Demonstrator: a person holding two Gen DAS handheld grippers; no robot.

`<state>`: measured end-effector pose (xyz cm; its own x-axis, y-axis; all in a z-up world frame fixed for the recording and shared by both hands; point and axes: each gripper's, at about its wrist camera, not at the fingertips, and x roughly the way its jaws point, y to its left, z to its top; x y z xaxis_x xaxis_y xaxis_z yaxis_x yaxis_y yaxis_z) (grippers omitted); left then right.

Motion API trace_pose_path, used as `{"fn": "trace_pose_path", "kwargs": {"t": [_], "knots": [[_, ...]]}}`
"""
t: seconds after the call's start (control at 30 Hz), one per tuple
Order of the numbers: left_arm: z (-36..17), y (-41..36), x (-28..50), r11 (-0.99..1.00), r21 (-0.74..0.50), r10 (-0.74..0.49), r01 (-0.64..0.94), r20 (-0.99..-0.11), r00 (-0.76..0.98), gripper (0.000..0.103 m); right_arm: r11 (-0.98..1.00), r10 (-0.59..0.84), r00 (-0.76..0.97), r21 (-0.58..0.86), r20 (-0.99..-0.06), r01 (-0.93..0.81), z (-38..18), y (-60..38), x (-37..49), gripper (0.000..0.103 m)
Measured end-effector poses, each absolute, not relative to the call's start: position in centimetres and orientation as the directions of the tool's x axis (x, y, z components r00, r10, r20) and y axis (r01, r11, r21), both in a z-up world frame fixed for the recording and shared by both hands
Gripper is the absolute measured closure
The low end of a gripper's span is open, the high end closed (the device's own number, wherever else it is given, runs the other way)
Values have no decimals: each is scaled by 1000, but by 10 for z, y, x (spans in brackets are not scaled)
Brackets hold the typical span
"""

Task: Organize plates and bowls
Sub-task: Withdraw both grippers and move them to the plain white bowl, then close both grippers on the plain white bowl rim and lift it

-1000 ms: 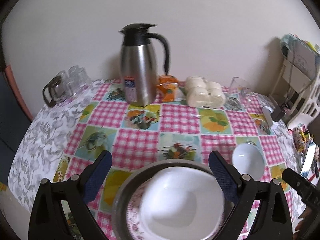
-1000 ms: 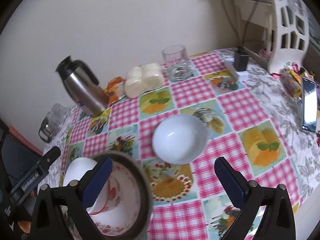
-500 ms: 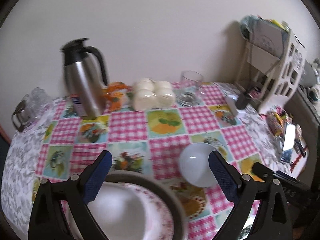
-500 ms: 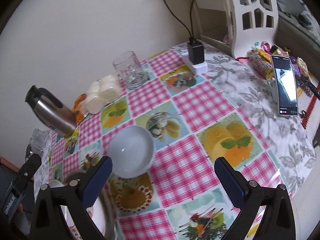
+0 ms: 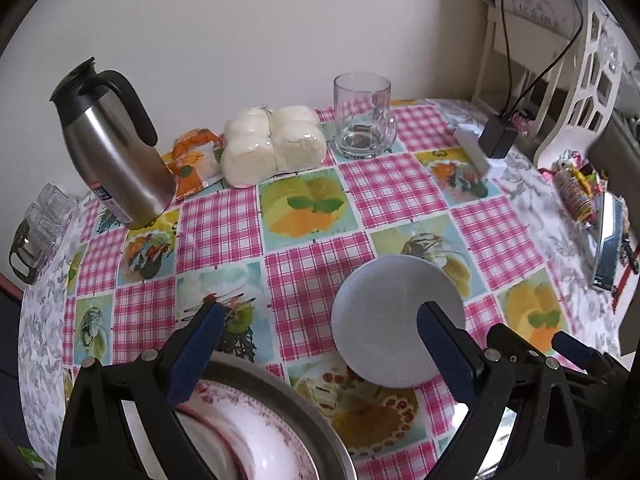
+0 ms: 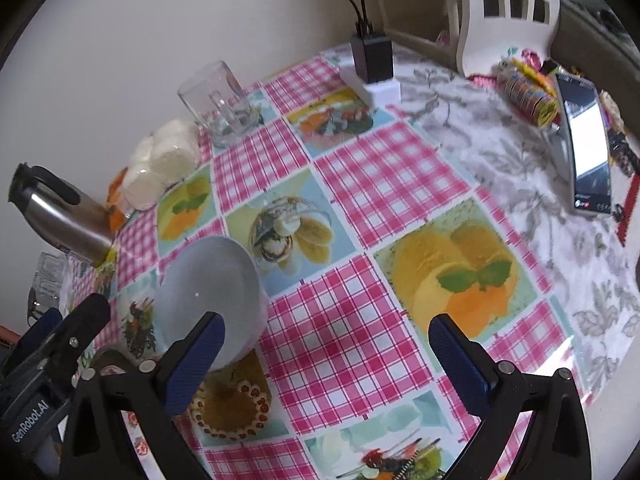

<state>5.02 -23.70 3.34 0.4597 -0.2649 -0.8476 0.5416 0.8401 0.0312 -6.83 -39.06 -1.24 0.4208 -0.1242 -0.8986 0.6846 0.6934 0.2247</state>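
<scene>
Two grippers are in play, and both stand wide apart at the jaws with nothing between them. The left gripper (image 5: pixel 316 344) hangs over the near edge of the table, its right finger overlapping the near rim of the small white bowl (image 5: pixel 398 322) in the picture, though whether it touches I cannot tell. Just below it at the near left sits the stack already begun: a pink-patterned plate (image 5: pixel 256 444) inside a grey metal dish (image 5: pixel 320 420). The right gripper (image 6: pixel 324 354) hovers over the checked tablecloth (image 6: pixel 360 184), and in its view the white bowl (image 6: pixel 212 300) lies at its left finger, apart from the stack. Judging from this, the step in hand is fetching that last loose bowl; the next move calls for one finger to drop inside the rim and the other outside, a close on the wall, then a lift across onto the plate. Further out stand a steel thermos jug (image 5: pixel 110 144), wrapped white buns (image 5: pixel 272 144), a glass mug (image 5: pixel 362 114), a charger block (image 5: pixel 496 140) and a phone (image 6: pixel 588 148). The only readable writing is "GenRobot.AI" on the left gripper's body in the right view; the jug's label is too small to read.
</scene>
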Motion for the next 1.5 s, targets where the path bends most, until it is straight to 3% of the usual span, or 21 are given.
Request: {"fn": "trace_pose_path", "kwargs": {"t": [0.3, 0.47, 0.53, 0.7, 0.87, 0.97, 1.27, 1.4, 1.5], "knots": [[16, -247, 68, 847, 32, -245, 530, -862, 443, 11, 665, -100, 402, 240, -910, 707, -36, -394, -55, 4], [9, -249, 74, 854, 20, -244, 521, -868, 433, 17, 662, -87, 385, 236, -919, 711, -48, -391, -47, 15], [5, -250, 76, 861, 19, -233, 509, -874, 426, 27, 664, -80, 380, 236, -921, 710, -51, -391, -44, 19], [-9, -248, 83, 874, -19, -234, 485, -892, 388, 32, 684, -77, 376, 226, -923, 693, -53, -384, -37, 31], [-15, -251, 82, 867, -35, -246, 497, -897, 367, 35, 701, -22, 399, 270, -917, 660, -56, -376, -30, 57], [-19, -252, 82, 863, -51, -253, 502, -904, 344, 46, 721, -2, 408, 281, -913, 634, -58, -370, -26, 67], [-30, -256, 79, 856, -72, -262, 512, -914, 310, 55, 728, -14, 420, 279, -907, 627, -53, -373, -29, 86], [-35, -260, 77, 851, -74, -260, 519, -920, 294, 68, 728, -21, 416, 271, -909, 630, -52, -377, -31, 89], [-39, -262, 76, 846, -78, -259, 528, -925, 279, 70, 722, -24, 414, 271, -910, 637, -52, -379, -34, 90]]}}
